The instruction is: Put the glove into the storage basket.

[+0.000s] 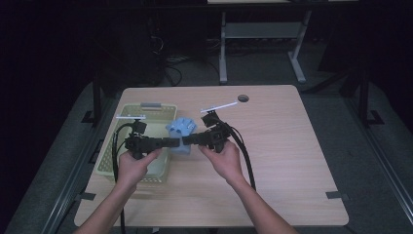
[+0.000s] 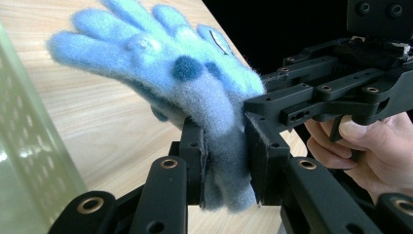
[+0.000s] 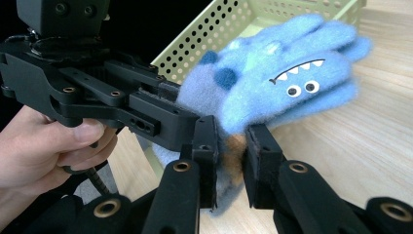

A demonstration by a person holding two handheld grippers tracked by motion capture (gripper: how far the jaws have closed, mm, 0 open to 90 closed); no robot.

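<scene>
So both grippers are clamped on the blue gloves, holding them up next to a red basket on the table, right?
Not quite: the basket is pale yellow-green, not red, as the high view shows. The rest holds: the left gripper and the right gripper are both clamped on the blue gloves, beside the basket on the table.

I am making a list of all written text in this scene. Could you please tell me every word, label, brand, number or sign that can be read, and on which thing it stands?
There is no readable text.
Blue glove: a stitched monster face with eyes and teeth, no letters.
Small tag on the blue glove: too small and blurred to read.
Left gripper, right gripper and green basket: no markings that can be read.
</scene>
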